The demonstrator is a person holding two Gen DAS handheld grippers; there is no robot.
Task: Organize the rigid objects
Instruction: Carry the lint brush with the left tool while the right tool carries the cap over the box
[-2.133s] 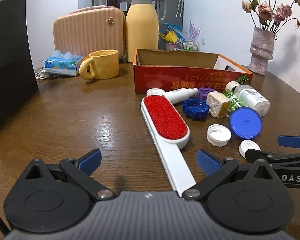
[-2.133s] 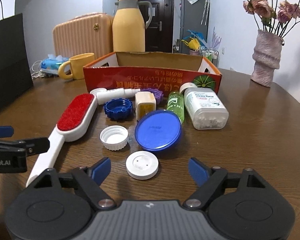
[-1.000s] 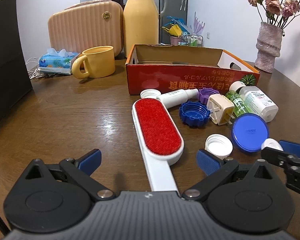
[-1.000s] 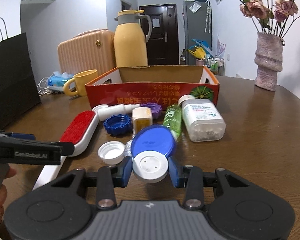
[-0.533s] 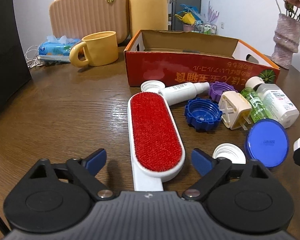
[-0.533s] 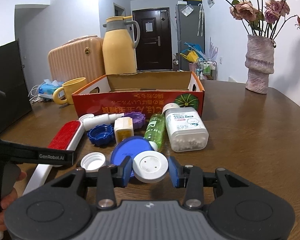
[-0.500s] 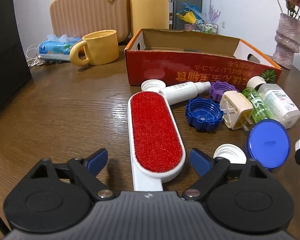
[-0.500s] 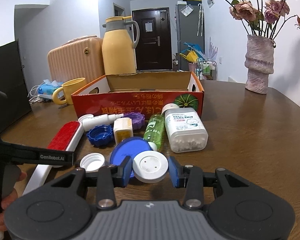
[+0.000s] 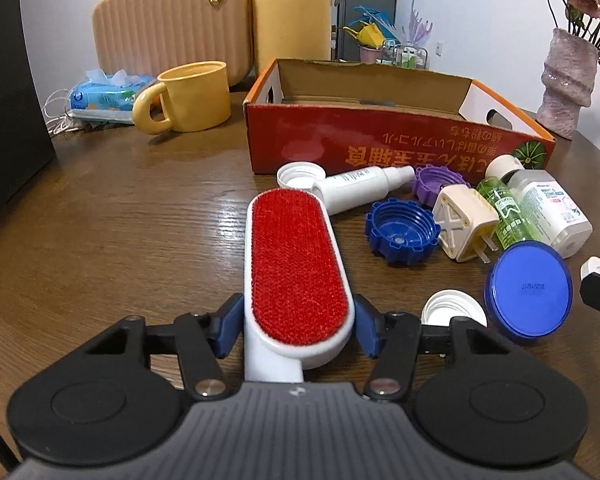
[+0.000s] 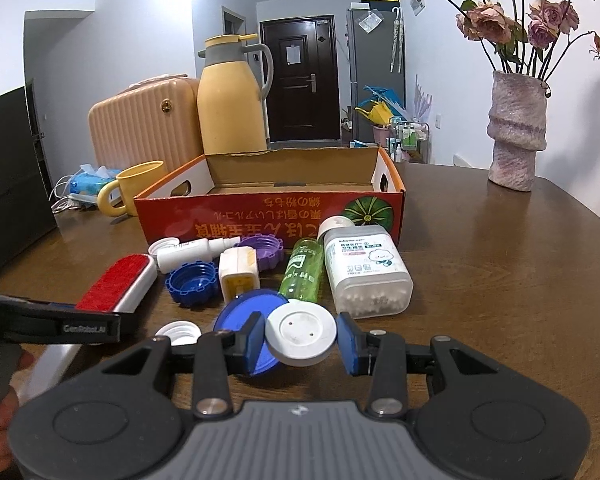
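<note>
My left gripper (image 9: 298, 330) has its blue fingers (image 9: 229, 324) pressed against both white edges of the lint brush (image 9: 298, 264), at the near end of its red pad; the brush lies lengthwise on the counter (image 9: 120, 232), pointing toward the orange cardboard box (image 9: 380, 148). My right gripper (image 10: 300, 340) pinches the white disc lid (image 10: 301, 334) between its narrowly parted fingers (image 10: 346, 344), and the lid appears held above the counter, in front of the blue round lid (image 10: 246, 310). Only the right wrist view shows the box's bare interior, the full yellow thermos (image 10: 233, 98) with its handle, the dark door behind it, and the handle of my left gripper crossing the brush at the lower left. Only the left wrist view shows the brush pad close up and the pins of the cream plug adapter (image 9: 464, 222), which lies between the dark blue screw cap (image 9: 400, 230) and the green bottle (image 9: 508, 212). Both views show the white spray bottle (image 9: 360, 188) lying just in front of the box wall, the purple cap (image 9: 440, 182) beside it, a small white cap (image 9: 300, 174) near the bottle's base, the cotton swab container (image 10: 366, 270) beside the green bottle, and an open white cap (image 9: 452, 312) touching the blue round lid. Well behind, a yellow mug (image 9: 188, 98), a tissue pack (image 9: 104, 98), a ribbed peach case (image 9: 168, 24) and a vase of dried roses (image 10: 516, 136) stand on the counter.
</note>
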